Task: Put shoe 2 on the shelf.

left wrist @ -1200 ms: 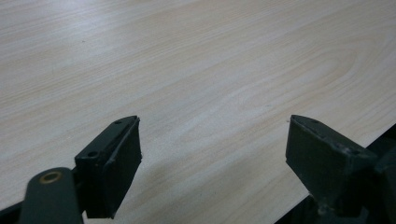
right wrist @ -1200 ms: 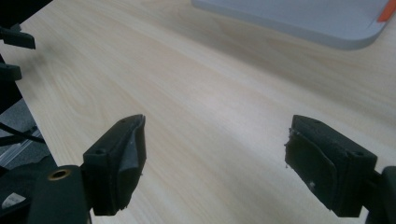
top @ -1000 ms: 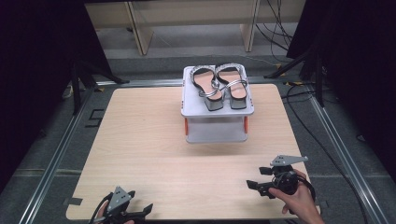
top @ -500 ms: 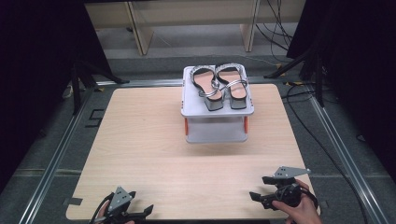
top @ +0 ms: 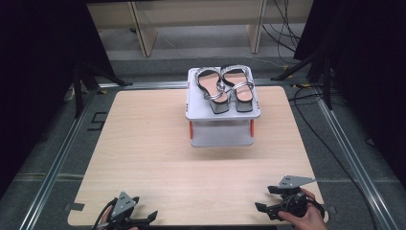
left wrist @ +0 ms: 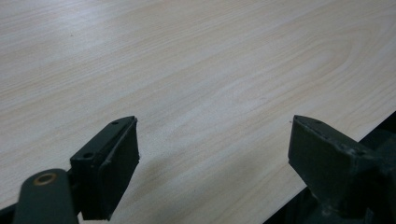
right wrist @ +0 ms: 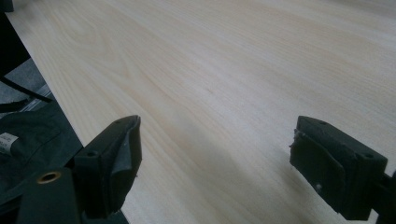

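Note:
A pair of silver-strapped heeled sandals lies side by side on top of a small white two-level rack at the far middle of the wooden table. My left gripper rests low at the table's near left edge, jaws wide apart, nothing between them; its own view shows the same open jaws over bare wood. My right gripper sits at the near right corner in a hand, also open, jaws spread over bare wood beside the table's edge.
Metal rails run along both sides of the table. Cables trail over the grey floor at the right. Light wooden shelf legs stand behind the table. Dark curtains close in left and right.
My right gripper has drawn back toward the near right corner of the table and sunk lower. The left gripper has stayed where it was.

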`<state>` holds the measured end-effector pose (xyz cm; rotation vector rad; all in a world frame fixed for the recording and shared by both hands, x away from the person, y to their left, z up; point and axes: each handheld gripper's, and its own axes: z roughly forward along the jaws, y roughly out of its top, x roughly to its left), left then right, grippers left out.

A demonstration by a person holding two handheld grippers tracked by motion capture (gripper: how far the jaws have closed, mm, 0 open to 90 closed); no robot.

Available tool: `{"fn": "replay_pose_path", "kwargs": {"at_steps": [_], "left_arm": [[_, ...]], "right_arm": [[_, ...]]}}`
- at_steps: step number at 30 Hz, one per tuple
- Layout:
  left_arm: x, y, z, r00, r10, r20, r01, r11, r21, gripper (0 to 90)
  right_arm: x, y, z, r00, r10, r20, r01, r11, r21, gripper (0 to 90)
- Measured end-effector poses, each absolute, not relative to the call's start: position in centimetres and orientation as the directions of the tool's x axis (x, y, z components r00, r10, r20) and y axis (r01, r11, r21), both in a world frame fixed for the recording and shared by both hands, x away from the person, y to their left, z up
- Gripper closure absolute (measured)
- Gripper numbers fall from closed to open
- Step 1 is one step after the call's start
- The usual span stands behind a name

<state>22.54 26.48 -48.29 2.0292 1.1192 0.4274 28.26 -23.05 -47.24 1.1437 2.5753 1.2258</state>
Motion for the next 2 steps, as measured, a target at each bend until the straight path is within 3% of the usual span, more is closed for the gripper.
{"fn": "replay_pose_path", "kwargs": {"at_steps": [2], "left_arm": [[22.55, 26.50, -48.27, 0.560, 0.826, -0.068, 0.571, -0.324, 0.754, 16.0]], "right_arm": [[28.27, -23.02, -47.30, -0.720, 0.652, 0.236, 0.596, 0.408, 0.692, 16.8]]}}
